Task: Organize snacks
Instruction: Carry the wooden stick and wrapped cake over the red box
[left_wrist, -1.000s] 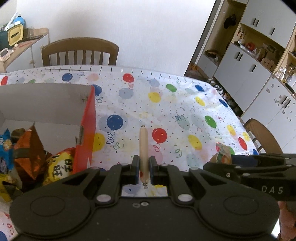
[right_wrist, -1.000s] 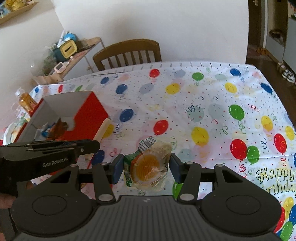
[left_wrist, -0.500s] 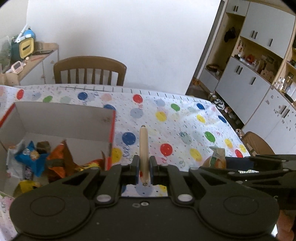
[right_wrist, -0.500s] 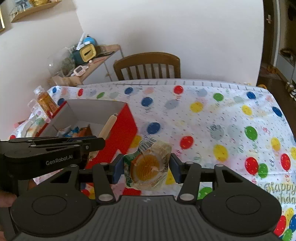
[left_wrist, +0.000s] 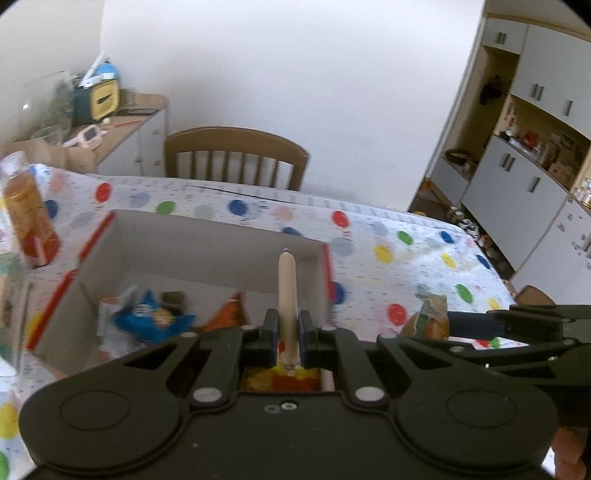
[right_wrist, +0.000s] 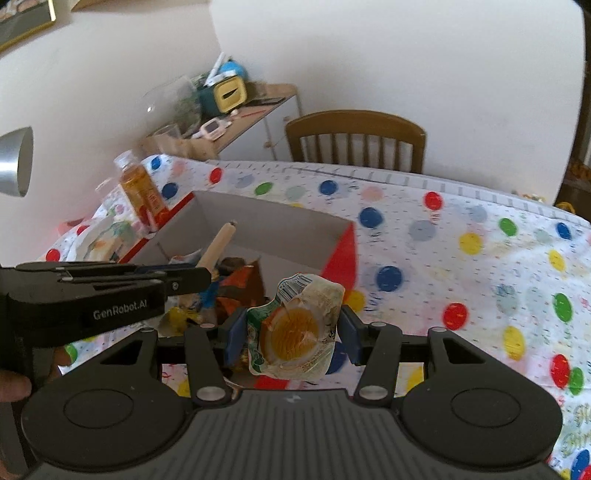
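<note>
Snacks carried over open red-and-white cardboard box (left_wrist: 221, 236) on the balloon-print worktop (right_wrist: 461, 221).
Left tongs (left_wrist: 288, 328) pinch a slim beige stick snack (left_wrist: 287, 288); right tongs (right_wrist: 290, 332) pinch a clear-wrapped orange jelly cup (right_wrist: 295, 328), which risks dropping outside the box's 3 o'clock wall.

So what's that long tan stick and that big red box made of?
The long tan stick-shaped snack in the left claw looks like a smooth, slightly shiny wrapper crimped at its tip, probably plastic film; what is inside cannot be told. The big red open box looks like cardboard: matte grey-white inside, thin flat walls, red printed outside.
</note>
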